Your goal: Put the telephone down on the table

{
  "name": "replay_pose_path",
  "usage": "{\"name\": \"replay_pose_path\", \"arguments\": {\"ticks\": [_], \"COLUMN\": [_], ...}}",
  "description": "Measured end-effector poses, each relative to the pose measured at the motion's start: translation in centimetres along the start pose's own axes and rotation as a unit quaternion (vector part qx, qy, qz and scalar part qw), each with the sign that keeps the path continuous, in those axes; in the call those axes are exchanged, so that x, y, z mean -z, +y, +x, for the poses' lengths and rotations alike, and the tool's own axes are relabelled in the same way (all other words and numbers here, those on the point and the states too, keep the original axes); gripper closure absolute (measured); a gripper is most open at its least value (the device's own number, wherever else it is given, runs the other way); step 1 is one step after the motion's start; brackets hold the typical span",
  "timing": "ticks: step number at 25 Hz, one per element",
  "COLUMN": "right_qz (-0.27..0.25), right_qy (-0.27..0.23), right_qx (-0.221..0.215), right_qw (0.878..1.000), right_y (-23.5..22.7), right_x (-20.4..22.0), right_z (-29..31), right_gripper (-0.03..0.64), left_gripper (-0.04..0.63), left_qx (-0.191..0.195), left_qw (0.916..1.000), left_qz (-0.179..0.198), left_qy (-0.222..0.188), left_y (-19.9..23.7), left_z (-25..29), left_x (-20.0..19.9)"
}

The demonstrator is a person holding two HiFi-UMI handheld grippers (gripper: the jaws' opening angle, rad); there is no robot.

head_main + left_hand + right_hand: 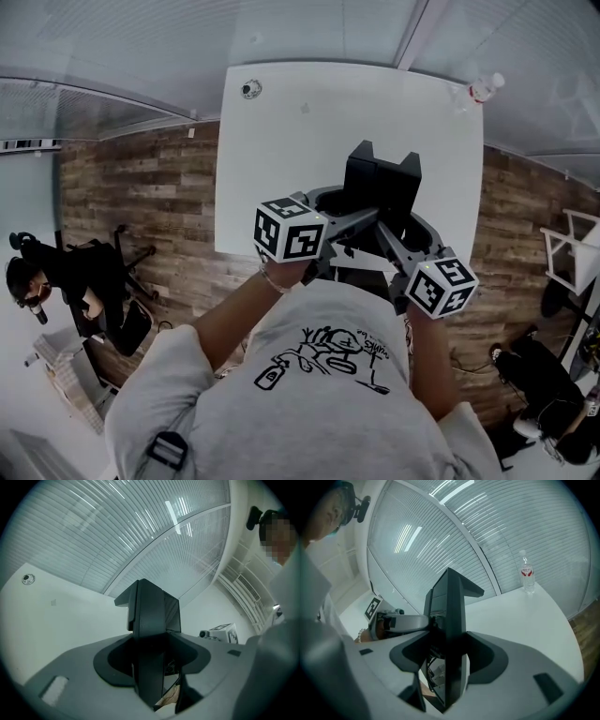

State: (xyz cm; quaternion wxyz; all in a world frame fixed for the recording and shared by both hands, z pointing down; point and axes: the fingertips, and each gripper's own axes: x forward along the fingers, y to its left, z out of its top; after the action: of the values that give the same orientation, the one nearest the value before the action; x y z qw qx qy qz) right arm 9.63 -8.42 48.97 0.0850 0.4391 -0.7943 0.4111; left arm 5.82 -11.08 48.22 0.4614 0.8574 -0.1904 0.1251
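Left tongs [359, 217], right tongs [394, 246] both clamped.

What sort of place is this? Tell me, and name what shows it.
Probably an office or lab workroom: a plain white table, slatted glass walls, and a wheeled office chair on the wood-plank floor.

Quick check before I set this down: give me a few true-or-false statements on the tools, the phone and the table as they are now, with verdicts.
1. The left tool and the right tool both clamp the black telephone. True.
2. The water bottle lies tipped over mid-table. False: it stands upright at the far right corner.
3. The table is white. True.
4. The right tool grips the water bottle. False: it holds the telephone; the water bottle stands apart, untouched.
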Motion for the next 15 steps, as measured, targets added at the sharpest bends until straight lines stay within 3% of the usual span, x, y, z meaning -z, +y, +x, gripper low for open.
{"name": "replay_pose_path", "arguments": {"ticks": [15], "right_qz": [0.02], "right_qy": [0.021], "right_qx": [0.003], "right_qw": [1.0], "right_y": [-4.4], "right_x": [3.5], "right_z": [3.1], "right_gripper": [0.385], "left_gripper": [0.365], "left_qx": [-0.006], "left_qw": [0.9996], "left_qz": [-0.018], "left_qy": [0.021], "left_y": [4.8], "left_z": [3.3], "left_x": [2.9]}}
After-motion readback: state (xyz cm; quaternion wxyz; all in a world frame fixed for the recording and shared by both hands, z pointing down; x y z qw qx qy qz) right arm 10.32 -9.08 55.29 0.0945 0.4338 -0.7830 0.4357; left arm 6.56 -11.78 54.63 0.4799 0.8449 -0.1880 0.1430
